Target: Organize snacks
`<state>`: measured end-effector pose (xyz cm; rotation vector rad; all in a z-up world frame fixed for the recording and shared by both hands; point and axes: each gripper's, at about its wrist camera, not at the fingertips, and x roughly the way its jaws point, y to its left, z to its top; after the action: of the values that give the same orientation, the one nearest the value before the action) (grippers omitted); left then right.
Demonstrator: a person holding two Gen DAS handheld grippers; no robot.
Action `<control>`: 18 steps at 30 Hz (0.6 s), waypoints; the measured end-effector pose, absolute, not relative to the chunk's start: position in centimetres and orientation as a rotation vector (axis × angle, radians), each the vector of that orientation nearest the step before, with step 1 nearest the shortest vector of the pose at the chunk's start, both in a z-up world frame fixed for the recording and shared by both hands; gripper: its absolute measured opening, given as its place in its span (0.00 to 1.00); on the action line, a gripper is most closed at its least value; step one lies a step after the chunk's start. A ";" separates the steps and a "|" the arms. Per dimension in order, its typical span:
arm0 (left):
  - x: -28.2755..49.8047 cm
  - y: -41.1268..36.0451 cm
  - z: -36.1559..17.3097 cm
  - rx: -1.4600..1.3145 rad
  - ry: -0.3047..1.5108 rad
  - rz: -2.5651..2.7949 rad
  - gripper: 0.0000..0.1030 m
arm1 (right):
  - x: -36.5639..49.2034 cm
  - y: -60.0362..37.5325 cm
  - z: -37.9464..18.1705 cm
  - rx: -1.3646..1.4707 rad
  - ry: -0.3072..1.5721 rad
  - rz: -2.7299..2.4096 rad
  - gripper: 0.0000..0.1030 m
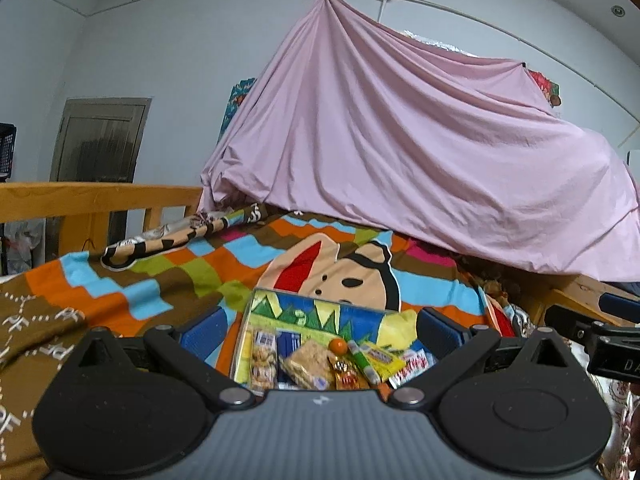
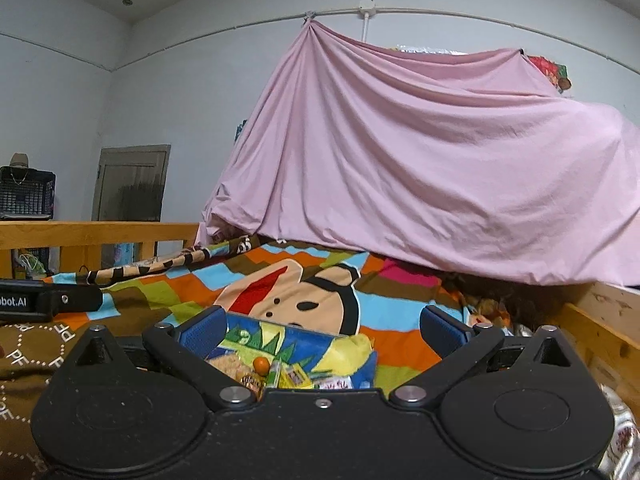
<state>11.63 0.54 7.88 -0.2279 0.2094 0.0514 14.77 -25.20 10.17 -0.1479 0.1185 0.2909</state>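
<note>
A colourful tin box lies open on the bed and holds several snacks: a biscuit pack, a cracker packet, a small orange ball, a green-and-white tube and a yellow packet. My left gripper is open and empty, its blue pads either side of the box. My right gripper is open and empty just above the same box, with the orange ball below it. The right gripper's body shows at the left view's right edge.
A patchwork cartoon blanket covers the bed. A pink sheet drapes over something tall behind. A wooden bed rail runs at the left and a wooden edge at the right. A door stands in the back wall.
</note>
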 end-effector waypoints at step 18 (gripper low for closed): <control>7.9 -1.2 4.7 -0.216 0.360 0.090 1.00 | 10.0 -26.2 7.7 -0.153 0.230 0.301 0.99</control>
<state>7.86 -1.23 4.73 -0.2163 0.3596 0.0902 10.04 -26.18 7.72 -0.1534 0.2304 0.3010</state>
